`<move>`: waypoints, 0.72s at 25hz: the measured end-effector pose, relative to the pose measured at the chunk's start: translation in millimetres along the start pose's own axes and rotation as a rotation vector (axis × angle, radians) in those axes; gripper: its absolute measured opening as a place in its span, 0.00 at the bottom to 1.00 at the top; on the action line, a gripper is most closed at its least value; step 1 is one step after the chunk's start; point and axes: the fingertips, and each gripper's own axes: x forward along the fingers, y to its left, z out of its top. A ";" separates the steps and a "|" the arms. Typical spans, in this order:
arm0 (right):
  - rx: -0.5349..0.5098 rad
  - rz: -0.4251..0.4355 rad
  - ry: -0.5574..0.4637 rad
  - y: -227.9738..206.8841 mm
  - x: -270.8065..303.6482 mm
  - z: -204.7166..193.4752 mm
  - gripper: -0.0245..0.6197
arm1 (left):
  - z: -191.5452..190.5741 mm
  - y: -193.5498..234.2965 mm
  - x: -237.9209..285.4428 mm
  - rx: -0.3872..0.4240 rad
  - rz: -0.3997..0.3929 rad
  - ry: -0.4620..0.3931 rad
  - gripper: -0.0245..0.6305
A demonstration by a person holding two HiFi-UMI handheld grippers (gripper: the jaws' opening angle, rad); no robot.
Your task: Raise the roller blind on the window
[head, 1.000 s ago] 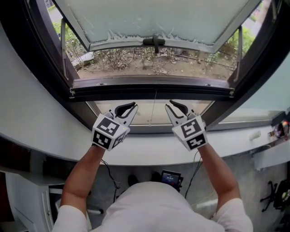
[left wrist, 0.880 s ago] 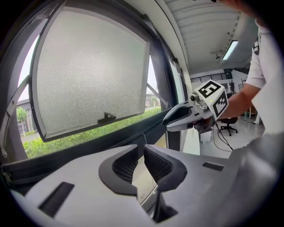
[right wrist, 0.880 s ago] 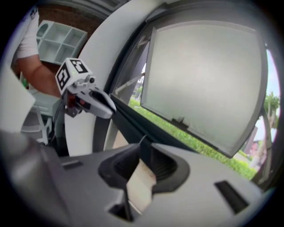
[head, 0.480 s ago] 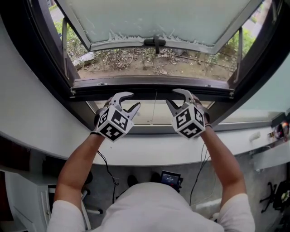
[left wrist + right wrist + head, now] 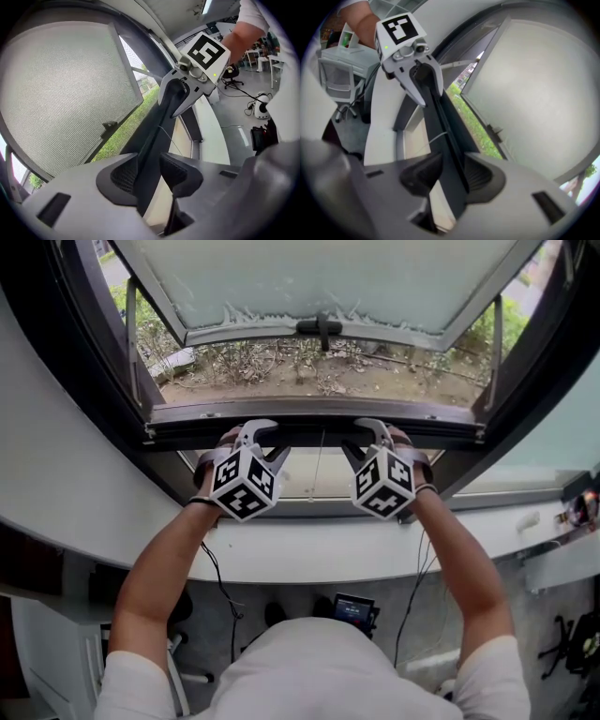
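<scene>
White sill [image 5: 309, 563] — dark window bar [image 5: 309, 430] above.

No words, numbers, brands or signs can be read in any of the views.

Forearms [image 5: 164, 563] outstretched, left tongs [image 5: 270, 439] and right tongs [image 5: 358, 437] side by side, jaws just opened wide, astride a dark bar [image 5: 152, 140], not pinching it

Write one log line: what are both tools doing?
left tool: jaws just opened, astride dark bar | right tool: jaws just opened, astride dark bar
</scene>
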 end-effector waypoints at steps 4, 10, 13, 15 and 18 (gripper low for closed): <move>-0.123 -0.023 0.043 1.8 5.4 -1.4 0.25 | 5.1 2.3 3.2 0.055 -0.005 0.011 0.26; -0.259 -0.050 0.109 4.8 11.6 -4.6 0.25 | 15.7 -9.6 21.9 0.223 0.000 0.072 0.26; -0.253 -0.043 0.109 4.2 12.6 -3.5 0.25 | 15.4 -8.5 25.8 0.249 0.024 0.091 0.26; -0.259 -0.046 0.111 3.2 12.4 -3.6 0.25 | 16.5 -6.8 26.3 0.245 0.030 0.101 0.23; -0.257 -0.044 0.115 2.9 11.6 -4.3 0.25 | 17.6 -6.8 26.8 0.233 0.015 0.123 0.22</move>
